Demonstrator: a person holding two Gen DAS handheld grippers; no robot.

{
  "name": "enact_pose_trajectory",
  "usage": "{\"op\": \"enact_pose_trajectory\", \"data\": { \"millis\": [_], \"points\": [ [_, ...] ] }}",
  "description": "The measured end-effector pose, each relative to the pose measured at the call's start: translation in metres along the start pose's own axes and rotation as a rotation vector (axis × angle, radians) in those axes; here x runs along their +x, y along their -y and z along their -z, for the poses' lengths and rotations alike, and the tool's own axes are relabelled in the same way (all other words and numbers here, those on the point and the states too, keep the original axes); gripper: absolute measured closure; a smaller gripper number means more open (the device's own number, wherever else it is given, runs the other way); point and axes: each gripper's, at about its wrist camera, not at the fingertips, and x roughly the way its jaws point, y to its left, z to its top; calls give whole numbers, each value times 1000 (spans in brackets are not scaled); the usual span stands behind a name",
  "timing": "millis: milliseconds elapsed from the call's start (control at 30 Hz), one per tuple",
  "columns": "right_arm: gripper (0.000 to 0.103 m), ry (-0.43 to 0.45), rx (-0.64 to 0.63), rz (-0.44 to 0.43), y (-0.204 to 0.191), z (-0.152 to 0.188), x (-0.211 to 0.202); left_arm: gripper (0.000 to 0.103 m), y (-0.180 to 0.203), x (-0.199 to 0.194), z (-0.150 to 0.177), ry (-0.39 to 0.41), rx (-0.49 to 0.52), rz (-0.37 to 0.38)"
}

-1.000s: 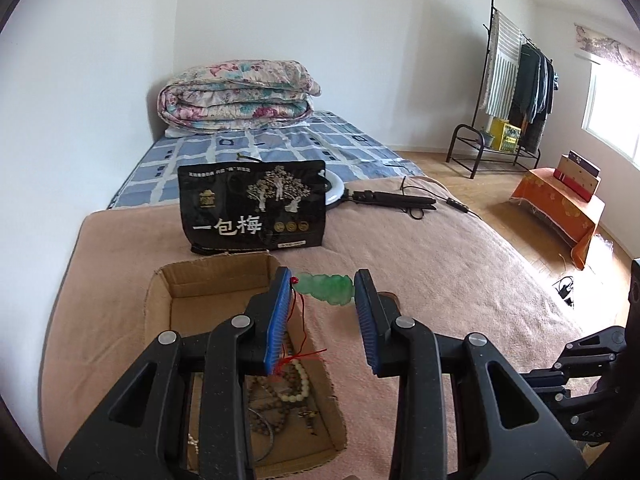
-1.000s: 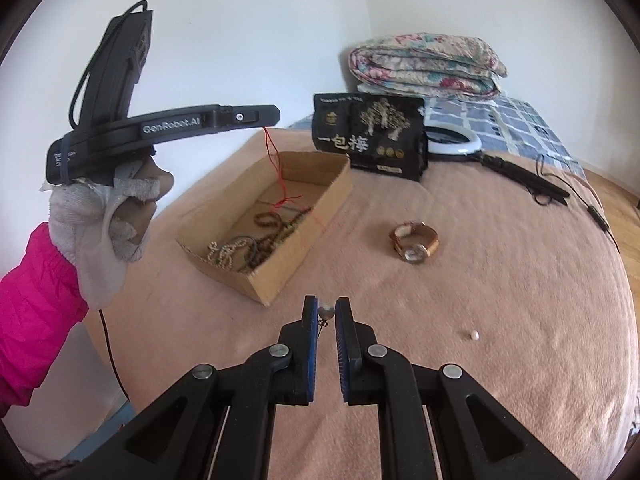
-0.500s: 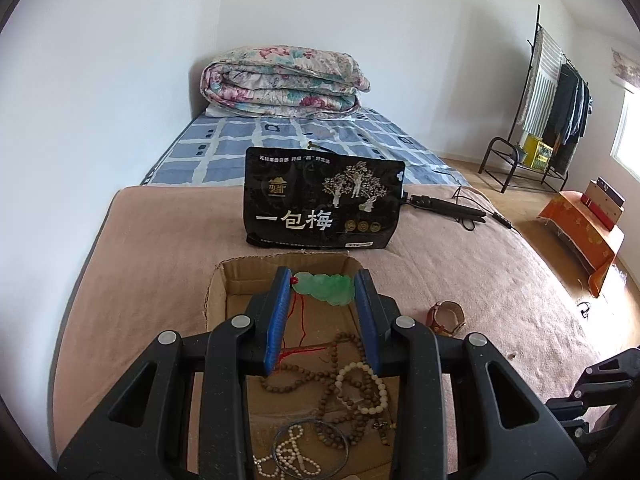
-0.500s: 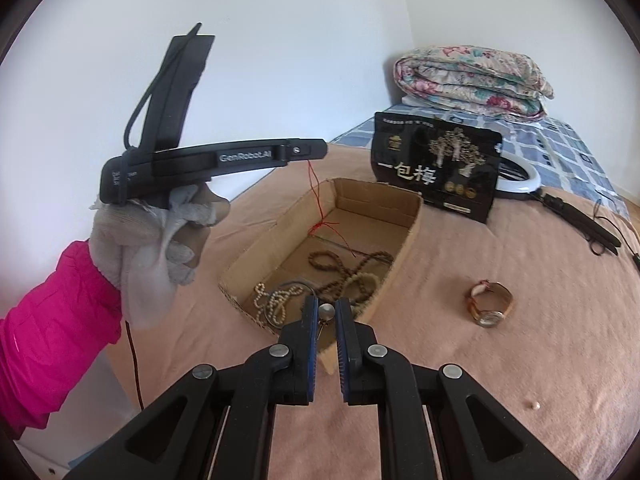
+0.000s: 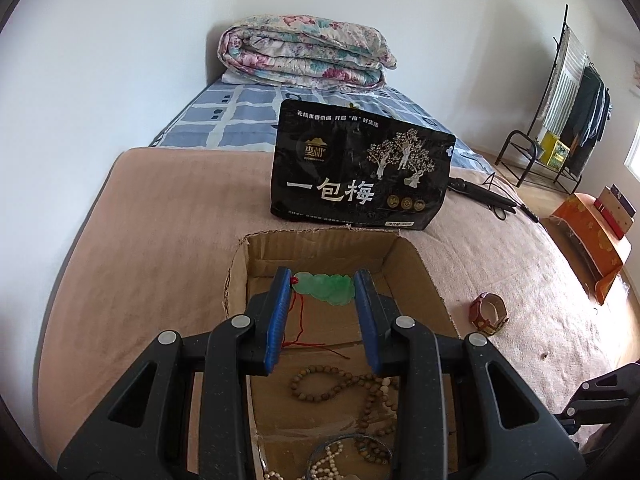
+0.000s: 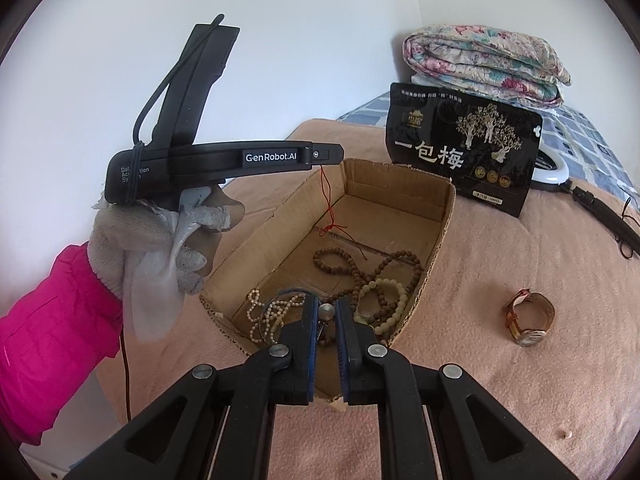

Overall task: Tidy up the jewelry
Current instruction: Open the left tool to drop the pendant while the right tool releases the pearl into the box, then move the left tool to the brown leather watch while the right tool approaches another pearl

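Two grippers are counted: the left gripper (image 5: 323,286), by which one green jade pendant (image 5: 325,288) on one red cord (image 6: 329,204) is clamped, and the right gripper (image 6: 327,312), by which one small silver-headed charm (image 6: 326,312) is pinched. One cardboard box (image 6: 440,236) is shown; within it are counted two strands of brown wooden beads (image 6: 352,264), one cream bead bracelet (image 6: 390,300), one pearl-like strand (image 6: 268,312) and one thin dark ring (image 5: 348,450). One wristwatch (image 6: 529,317) and one small loose bead (image 6: 566,435) are seen on the bed, at right. One black snack bag (image 5: 360,168) and one folded quilt (image 5: 304,56) are seen at the far side.
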Motion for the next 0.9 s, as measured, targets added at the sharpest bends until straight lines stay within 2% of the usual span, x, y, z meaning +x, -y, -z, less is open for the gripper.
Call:
{"op": "enact_pose_trajectory", "data": {
  "millis": [300,333,367,400,433,467,500,667,900],
  "points": [
    [95,-24,0,-4,0,1,19,71,-4,9,2,-21,4,-4],
    [89,-25,-3,-2,0,1,20,70,-4,9,2,-19,1,-3],
    [72,-24,-3,1,-1,1,20,68,-4,8,2,-23,-4,1],
    [64,-19,-2,1,-1,0,20,60,-5,8,2,-25,-10,8],
    [48,-13,1,2,-1,1,19,52,-6,7,2,-20,-14,10],
    [37,-9,3,6,-1,1,18,49,-6,5,2,-14,-14,7],
    [34,-4,5,7,-1,1,17,46,-6,4,3,-10,-11,-2],
    [19,10,10,30,0,1,11,46,-5,-1,5,-10,-3,-13],
    [14,20,14,51,2,4,4,46,1,-12,6,-3,17,-28]
  ]
}}
